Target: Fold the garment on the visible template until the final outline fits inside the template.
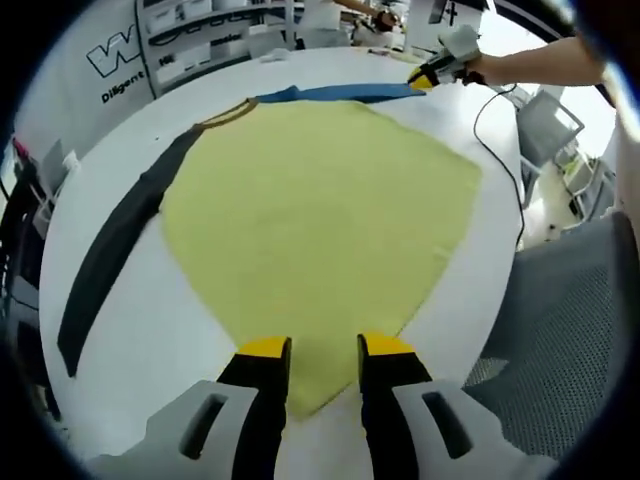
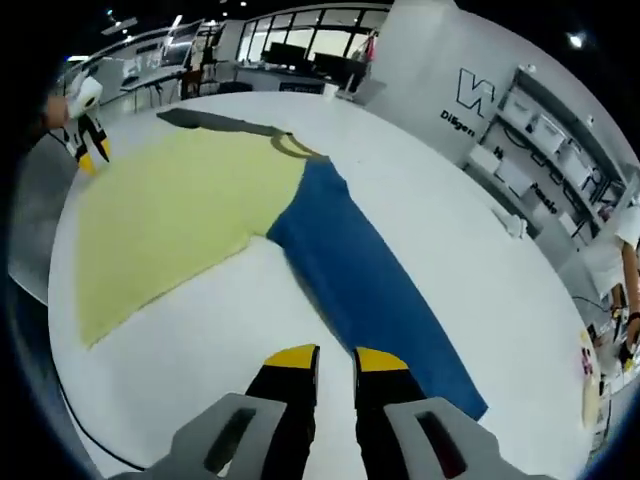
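Note:
A yellow garment [image 1: 320, 210] lies spread flat on the round white table [image 1: 130, 340], with a dark sleeve [image 1: 115, 250] on one side and a blue sleeve [image 1: 340, 93] on the other. My left gripper [image 1: 325, 350] is open, its yellow-tipped jaws either side of the garment's near hem corner. My right gripper [image 2: 337, 355] is open over bare table, right by the end of the blue sleeve [image 2: 365, 290]. The right gripper view shows the yellow body [image 2: 170, 200], the collar [image 2: 295, 148] and, far off at the hem, the left gripper [image 2: 92, 150]. The right gripper [image 1: 425, 78] appears in the left gripper view in a person's hand.
A thin black cable [image 1: 500, 150] trails over the table's right side. A grey mesh chair [image 1: 570, 320] stands just off the table edge. Shelves with white bins [image 2: 540, 120] line the wall behind. A small pale object [image 2: 590, 375] lies near the table's rim.

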Motion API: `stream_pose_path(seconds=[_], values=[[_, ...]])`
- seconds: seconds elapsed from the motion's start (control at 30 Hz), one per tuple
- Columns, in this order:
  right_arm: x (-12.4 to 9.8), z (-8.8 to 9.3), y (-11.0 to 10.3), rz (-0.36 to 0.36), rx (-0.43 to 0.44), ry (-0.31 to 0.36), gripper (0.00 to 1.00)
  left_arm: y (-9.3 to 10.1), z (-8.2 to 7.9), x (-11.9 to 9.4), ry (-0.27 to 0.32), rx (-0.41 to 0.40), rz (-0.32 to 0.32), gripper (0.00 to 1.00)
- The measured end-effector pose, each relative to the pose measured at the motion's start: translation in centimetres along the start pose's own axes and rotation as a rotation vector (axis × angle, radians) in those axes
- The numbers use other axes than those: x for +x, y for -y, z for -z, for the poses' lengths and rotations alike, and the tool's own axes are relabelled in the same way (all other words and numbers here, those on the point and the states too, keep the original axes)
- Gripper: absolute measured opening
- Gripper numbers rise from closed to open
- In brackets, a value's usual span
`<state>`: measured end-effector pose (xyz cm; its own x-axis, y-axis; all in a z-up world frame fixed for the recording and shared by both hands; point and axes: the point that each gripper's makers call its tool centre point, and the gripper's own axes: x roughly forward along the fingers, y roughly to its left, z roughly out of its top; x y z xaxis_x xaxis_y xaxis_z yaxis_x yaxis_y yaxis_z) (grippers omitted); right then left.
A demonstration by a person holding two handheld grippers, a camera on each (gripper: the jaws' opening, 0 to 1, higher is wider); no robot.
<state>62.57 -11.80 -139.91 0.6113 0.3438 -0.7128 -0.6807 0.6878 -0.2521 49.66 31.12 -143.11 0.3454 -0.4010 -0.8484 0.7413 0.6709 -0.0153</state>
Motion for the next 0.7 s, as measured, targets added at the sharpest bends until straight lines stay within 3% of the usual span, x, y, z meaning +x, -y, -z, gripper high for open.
stream_pose_path(seconds=[0.33,0.5,0.7], values=[[-1.1,-2.1,-9.7,-0.177,-0.032,0.091,0.09,-0.4,1.9,-0.2,-0.033,-0.003,-0.003,0.27],[-1.9,-2.4,-14.1,-0.261,-0.098,0.09,0.1,-0.4,2.9,0.1,-0.063,0.026,-0.015,0.26],[-2.6,-2.0,-18.6,-0.369,-0.154,0.089,0.1,-0.4,2.7,0.1,-0.04,0.028,-0.006,0.25]])
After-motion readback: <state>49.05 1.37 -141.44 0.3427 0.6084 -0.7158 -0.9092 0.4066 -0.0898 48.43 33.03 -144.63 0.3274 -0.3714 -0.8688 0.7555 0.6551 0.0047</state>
